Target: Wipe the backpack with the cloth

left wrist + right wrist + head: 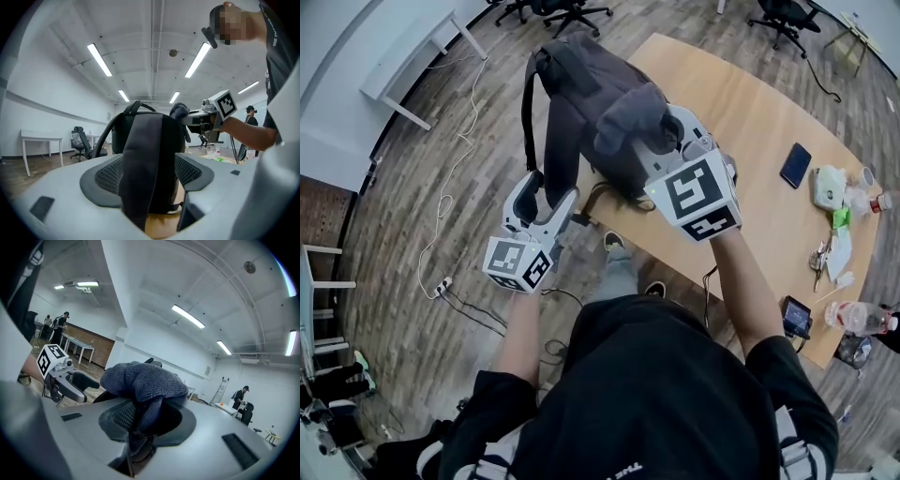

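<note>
Bench (750, 112): light wood, most of its top bare.
Phone (795, 165): dark, lying flat toward the right edge.
White box (828, 187): just beside the phone, nearer that edge.
Keys (817, 258): by the right edge, toward the near corner.
Bottle (862, 319): clear, on its side at the near right corner.
Office chairs (572, 11): black, beyond the far edge.
White desk (412, 56): well apart, against the wall.
Cable (455, 178): white, trailing over the wood floor (394, 234).
</note>
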`<state>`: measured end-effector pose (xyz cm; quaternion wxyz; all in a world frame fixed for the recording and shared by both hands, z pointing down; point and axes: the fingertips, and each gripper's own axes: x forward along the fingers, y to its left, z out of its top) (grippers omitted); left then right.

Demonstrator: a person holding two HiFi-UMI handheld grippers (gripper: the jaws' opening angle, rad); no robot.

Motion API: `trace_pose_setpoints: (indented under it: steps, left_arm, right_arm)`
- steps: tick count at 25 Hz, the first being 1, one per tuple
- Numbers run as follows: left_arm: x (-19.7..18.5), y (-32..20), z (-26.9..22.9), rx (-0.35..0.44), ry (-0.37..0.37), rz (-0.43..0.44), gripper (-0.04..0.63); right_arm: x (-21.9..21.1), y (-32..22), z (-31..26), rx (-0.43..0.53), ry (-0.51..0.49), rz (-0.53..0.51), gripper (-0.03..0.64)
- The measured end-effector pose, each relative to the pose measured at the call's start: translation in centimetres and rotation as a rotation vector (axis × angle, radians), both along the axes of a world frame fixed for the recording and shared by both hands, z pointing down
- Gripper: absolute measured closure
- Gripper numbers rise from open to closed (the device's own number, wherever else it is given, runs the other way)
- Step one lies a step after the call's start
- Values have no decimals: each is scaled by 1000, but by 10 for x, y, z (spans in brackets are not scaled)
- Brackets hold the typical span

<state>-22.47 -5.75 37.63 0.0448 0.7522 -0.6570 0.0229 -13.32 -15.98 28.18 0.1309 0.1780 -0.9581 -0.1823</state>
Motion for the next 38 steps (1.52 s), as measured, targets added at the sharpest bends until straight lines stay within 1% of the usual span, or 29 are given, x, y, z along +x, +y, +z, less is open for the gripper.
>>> trace_pose_setpoints:
  steps: [2,4,5,6,7,9,11,13,16,18,19,20,22,23,24,25,26,27,28,30,31,33,35,36,37,38]
  left_arm:
    - [11,-1,-1,0,0,16,259]
    - [23,-5,3,-17,-4,34,266]
    - [28,-7,6,-26,-13,35,327]
    - [33,-9,8,-32,-23,33,479]
    - [37,-10,10,-35,-29,30,568]
    - [46,-13,14,-46,-13,30,577]
    - [53,-18,20,-63,9,32,577]
    - [58,-22,26,-78,10,32,578]
    - [64,-24,35,-105,37,47,578]
    - [66,-23,39,-118,60,51,578]
    - [66,-22,40,-121,66,51,578]
    - [66,-22,40,-124,68,51,578]
    - [65,-23,43,-131,67,52,578]
    - [65,-24,45,-137,67,53,578]
    - [65,-25,46,-143,69,54,578]
    - [66,-25,48,-147,70,56,578]
    - [67,-25,48,-149,69,58,578]
    - [67,-26,49,-152,68,61,578]
    - [68,-26,50,-154,68,64,578]
    - [68,-28,51,-158,68,71,578]
    - [68,-29,52,-159,68,73,578]
    - [69,-30,53,-160,67,75,578]
    - [70,-30,55,-164,64,78,578]
    - [71,-29,55,-166,64,79,578]
    - [71,-29,56,-169,63,80,578]
    - [71,-28,57,-172,61,80,578]
  right_arm:
    - [8,4,12,-27,-6,7,528]
    - [15,5,27,-62,-14,15,529]
    - [17,5,36,-82,-16,20,528]
    - [20,5,45,-100,-13,25,528]
    - [22,6,55,-116,-3,30,528]
    - [25,7,79,-148,43,38,528]
    - [25,7,114,-182,127,40,528]
    - [23,9,164,-236,221,40,528]
    - [26,12,261,-399,376,62,528]
    - [39,10,322,-501,464,113,528]
    - [47,8,341,-543,478,140,528]
    - [53,6,352,-576,470,161,528]
    - [61,0,355,-607,437,183,526]
    - [65,-3,352,-608,433,189,521]
    - [68,-4,349,-599,437,192,500]
    - [72,-5,346,-583,449,190,453]
    - [76,-6,343,-557,467,184,377]
    - [80,-5,340,-523,493,175,322]
    - [84,-4,338,-479,525,163,304]
    - [93,-2,331,-365,583,136,293]
    - [95,-1,327,-314,596,121,290]
    - [92,3,316,-244,581,93,270]
    - [80,8,305,-177,547,60,247]
    - [72,11,305,-144,547,40,239]
    - [66,12,311,-105,571,20,235]
    - [62,11,320,-59,615,1,231]
